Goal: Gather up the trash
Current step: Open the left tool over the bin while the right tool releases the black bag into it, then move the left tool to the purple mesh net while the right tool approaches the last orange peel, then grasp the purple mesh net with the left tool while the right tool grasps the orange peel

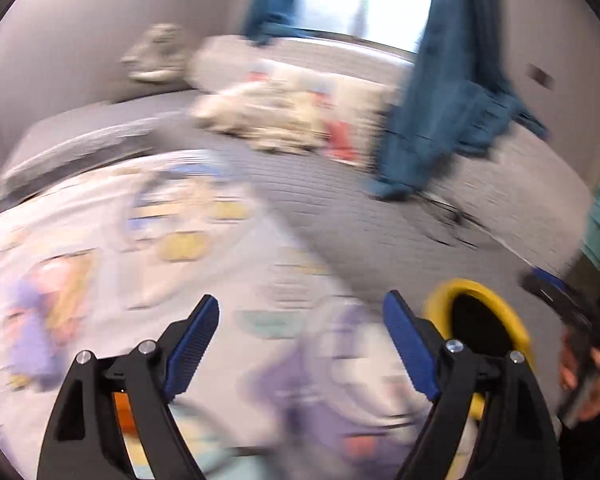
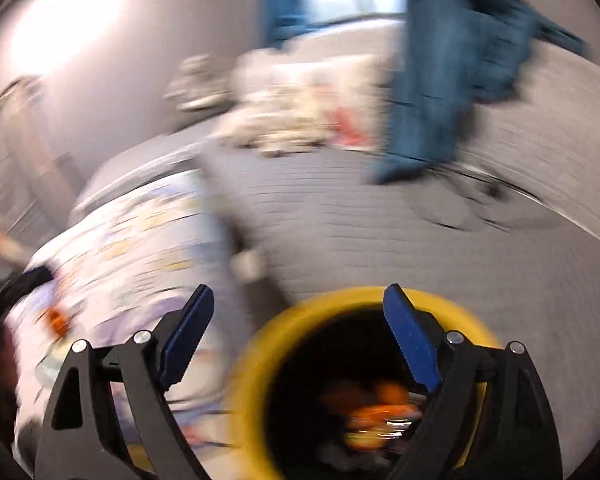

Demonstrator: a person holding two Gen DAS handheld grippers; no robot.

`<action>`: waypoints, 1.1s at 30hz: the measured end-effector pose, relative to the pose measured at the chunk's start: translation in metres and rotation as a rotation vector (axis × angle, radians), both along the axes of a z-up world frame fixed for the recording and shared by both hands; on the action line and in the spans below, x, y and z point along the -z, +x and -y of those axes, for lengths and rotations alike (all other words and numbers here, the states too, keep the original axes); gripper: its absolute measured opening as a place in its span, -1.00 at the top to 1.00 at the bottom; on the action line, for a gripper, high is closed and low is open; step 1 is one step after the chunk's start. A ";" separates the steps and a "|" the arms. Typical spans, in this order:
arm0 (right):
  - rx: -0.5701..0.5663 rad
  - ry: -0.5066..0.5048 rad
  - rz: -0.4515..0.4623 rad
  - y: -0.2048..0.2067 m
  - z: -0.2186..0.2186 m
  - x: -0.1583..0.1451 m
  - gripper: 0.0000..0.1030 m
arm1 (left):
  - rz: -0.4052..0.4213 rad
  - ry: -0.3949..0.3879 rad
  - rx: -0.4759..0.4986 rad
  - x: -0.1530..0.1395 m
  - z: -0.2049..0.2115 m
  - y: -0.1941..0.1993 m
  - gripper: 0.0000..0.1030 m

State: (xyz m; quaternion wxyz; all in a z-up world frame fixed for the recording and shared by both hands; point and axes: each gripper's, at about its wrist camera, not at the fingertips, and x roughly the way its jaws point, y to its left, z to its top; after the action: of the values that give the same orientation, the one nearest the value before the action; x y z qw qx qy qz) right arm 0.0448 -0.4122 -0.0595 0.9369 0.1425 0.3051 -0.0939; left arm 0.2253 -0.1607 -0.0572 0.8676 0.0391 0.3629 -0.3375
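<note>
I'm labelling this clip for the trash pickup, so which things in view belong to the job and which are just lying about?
Belongs to the job:
- yellow-rimmed bin, orange trash blurred inside
- left gripper, open, empty
- right gripper, open, empty

Just lying about:
- patterned blanket
- grey bed
- blue curtain
- pale bundle near the window, too blurred to identify

1. The trash bin [image 2: 256, 364] is a round container with a thick yellow rim and a black inside; it stands upright on the bed with its mouth open upward.
2. Orange trash [image 2: 376, 408] lies at the bottom of the bin; blur hides what it is.
3. In the left wrist view the bin [image 1: 512, 320] sits at the lower right, beside the patterned blanket.
</note>
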 end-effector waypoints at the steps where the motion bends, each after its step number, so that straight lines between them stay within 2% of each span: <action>1: -0.071 -0.004 0.005 0.013 -0.022 -0.002 -0.63 | -0.003 0.008 -0.060 0.001 -0.023 0.013 -0.56; 6: -0.427 -0.073 -0.021 0.079 -0.148 -0.002 -0.63 | 0.021 0.086 -0.301 0.003 -0.121 0.060 -0.56; 9: -0.555 -0.119 -0.068 0.115 -0.206 0.009 -0.63 | -0.011 0.120 -0.362 0.013 -0.153 0.088 -0.56; 12: -0.636 -0.157 -0.121 0.147 -0.250 0.023 -0.63 | -0.055 0.135 -0.391 0.030 -0.175 0.107 -0.56; 17: -0.667 -0.166 -0.193 0.182 -0.275 0.044 -0.63 | -0.109 0.149 -0.395 0.057 -0.186 0.120 -0.56; 19: -0.665 -0.177 -0.221 0.195 -0.283 0.052 -0.56 | -0.120 0.163 -0.380 0.065 -0.182 0.120 -0.56; 23: -0.669 -0.135 -0.280 0.210 -0.284 0.064 -0.18 | -0.134 0.207 -0.365 0.076 -0.171 0.133 -0.42; 25: -0.667 -0.120 -0.312 0.216 -0.284 0.071 -0.05 | -0.156 0.224 -0.366 0.082 -0.166 0.144 -0.23; 26: -0.665 -0.112 -0.323 0.218 -0.284 0.073 0.21 | -0.177 0.232 -0.374 0.087 -0.166 0.149 0.12; 27: -0.657 -0.115 -0.322 0.217 -0.283 0.074 0.33 | -0.210 0.228 -0.370 0.092 -0.165 0.154 0.37; 28: -0.652 -0.109 -0.313 0.215 -0.282 0.073 0.36 | -0.223 0.231 -0.374 0.096 -0.164 0.155 0.40; 30: -0.641 -0.101 -0.299 0.209 -0.275 0.069 0.43 | -0.175 0.260 -0.371 0.093 -0.158 0.147 0.48; 33: -0.592 -0.043 -0.265 0.188 -0.246 0.055 0.43 | -0.127 0.209 -0.351 0.068 -0.154 0.125 0.50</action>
State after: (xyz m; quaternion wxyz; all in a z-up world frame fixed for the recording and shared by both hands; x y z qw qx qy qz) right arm 0.2324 -0.1663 -0.1146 0.8785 0.0142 0.4505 0.1583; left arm 0.3505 -0.0065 -0.1252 0.8798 0.0436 0.4511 -0.1434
